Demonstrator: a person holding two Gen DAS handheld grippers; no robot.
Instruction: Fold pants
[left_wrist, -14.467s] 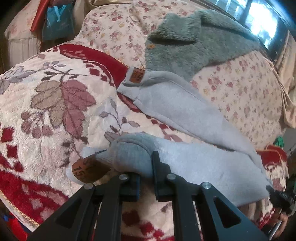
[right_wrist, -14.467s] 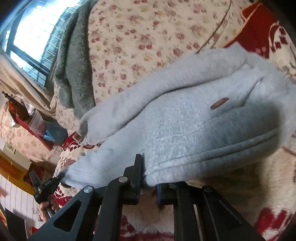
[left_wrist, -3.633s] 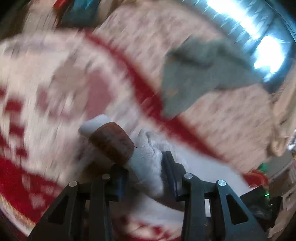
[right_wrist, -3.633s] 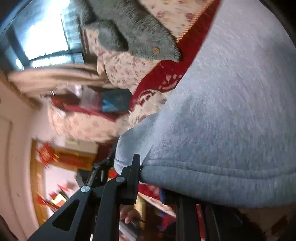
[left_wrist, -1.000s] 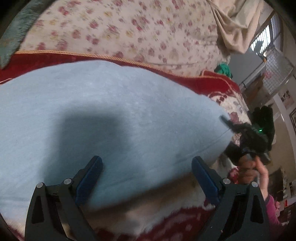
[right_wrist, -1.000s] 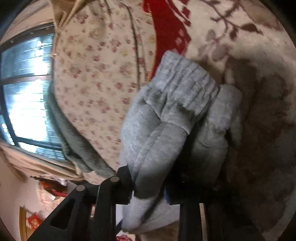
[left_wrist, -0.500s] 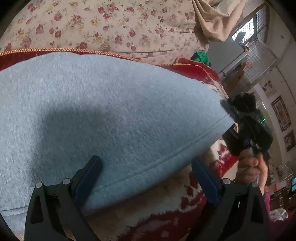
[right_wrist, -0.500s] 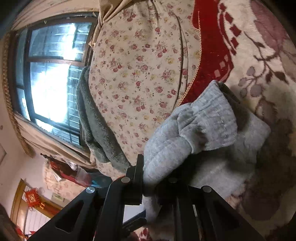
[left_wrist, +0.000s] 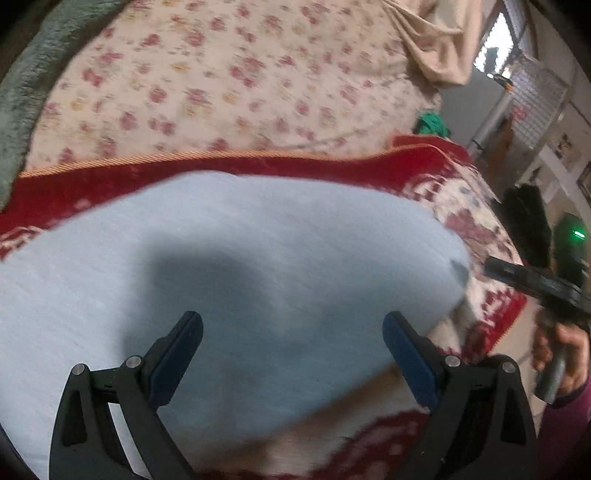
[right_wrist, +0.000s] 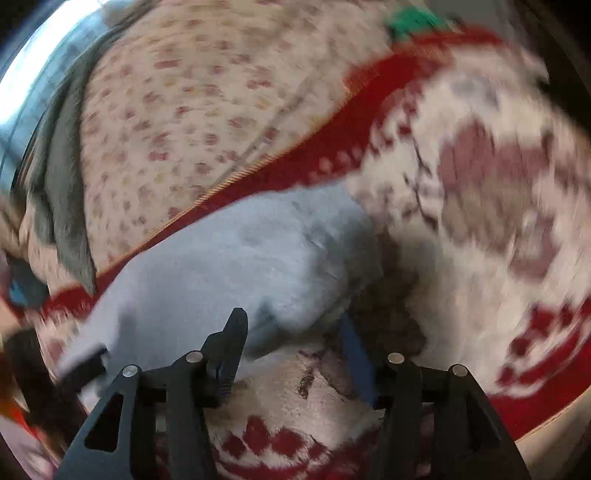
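Note:
The light grey pants (left_wrist: 236, 266) lie folded flat on the red and cream patterned blanket (left_wrist: 476, 221). My left gripper (left_wrist: 291, 332) hovers over their near part, jaws wide open, nothing between the pads. In the right wrist view the same pants (right_wrist: 236, 258) lie as a folded bundle ahead. My right gripper (right_wrist: 293, 332) is just above their near edge with its jaws opening; the pads press on nothing. From the left wrist view, the right gripper (left_wrist: 532, 280) shows at the right edge in a hand (left_wrist: 565, 354).
A floral bedcover (left_wrist: 229, 85) stretches behind the blanket. A grey-green fleece garment (left_wrist: 22, 85) lies at the far left. A green object (left_wrist: 432, 123) sits at the bed's far corner, with room furniture beyond. Both views are motion-blurred.
The right gripper let go of the pants' cuffed end, opened, rolled and lifted away. The left gripper stayed open and rose a little over the pants.

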